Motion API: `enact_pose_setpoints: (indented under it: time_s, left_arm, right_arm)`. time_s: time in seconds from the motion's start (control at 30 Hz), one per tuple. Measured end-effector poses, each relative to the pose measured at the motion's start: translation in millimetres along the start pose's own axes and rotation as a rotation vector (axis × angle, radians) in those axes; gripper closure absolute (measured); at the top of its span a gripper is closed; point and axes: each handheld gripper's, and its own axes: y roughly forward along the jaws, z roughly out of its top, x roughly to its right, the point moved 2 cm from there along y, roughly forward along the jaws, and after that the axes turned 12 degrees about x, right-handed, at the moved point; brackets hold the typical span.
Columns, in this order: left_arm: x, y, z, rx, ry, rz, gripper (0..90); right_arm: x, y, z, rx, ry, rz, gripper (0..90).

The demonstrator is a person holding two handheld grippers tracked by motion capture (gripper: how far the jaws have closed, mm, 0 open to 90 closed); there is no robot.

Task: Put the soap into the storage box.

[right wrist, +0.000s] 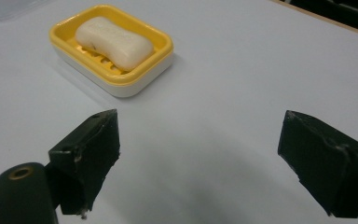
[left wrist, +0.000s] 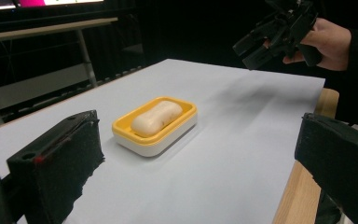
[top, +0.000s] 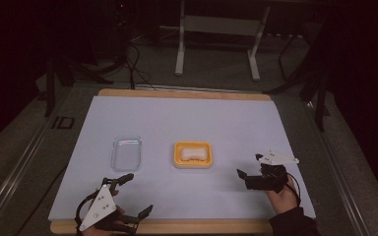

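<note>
A yellow and white soap dish (top: 177, 155) sits mid-table with a pale bar of soap (top: 193, 154) in it. To its left lies a clear plastic lid (top: 126, 152), flat on the sheet. My left gripper (top: 137, 194) is at the near left edge, open and empty, pointing toward the dish (left wrist: 121, 129) and the soap (left wrist: 156, 116). My right gripper (top: 250, 165) hovers to the right of the dish, open and empty. Its own view has the dish (right wrist: 164, 44) and soap (right wrist: 114, 37) ahead and to the left. The right gripper (left wrist: 248, 52) appears in the left gripper view too.
A white sheet (top: 187, 118) covers the wooden tabletop (top: 177, 93). Metal rails run along both sides. A white stand's legs (top: 179, 59) rise from the floor beyond the far edge. The lid's corner (right wrist: 0, 7) touches the right gripper view's top left.
</note>
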Motion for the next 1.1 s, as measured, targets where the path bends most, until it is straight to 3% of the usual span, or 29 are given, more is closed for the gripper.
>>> enact_pose_setpoints:
  time_s: [0.2, 0.53, 1.1]
  left_arm:
    - [1.2, 0.4, -0.2, -0.004, 0.004, -0.005, 0.8]
    - [2.0, 0.8, -0.3, -0.007, 0.001, -0.012, 0.9]
    - [2.1, -0.2, 0.2, -0.009, 0.001, -0.008, 0.8]
  right_arm:
    - [1.0, 0.2, -0.3, 0.014, -0.005, -0.011, 12.7]
    - [-1.4, 3.0, -1.6, 0.022, 0.003, 0.026, 12.8]
    - [-0.2, 5.0, -3.7, 0.004, 0.005, 0.032, 13.0]
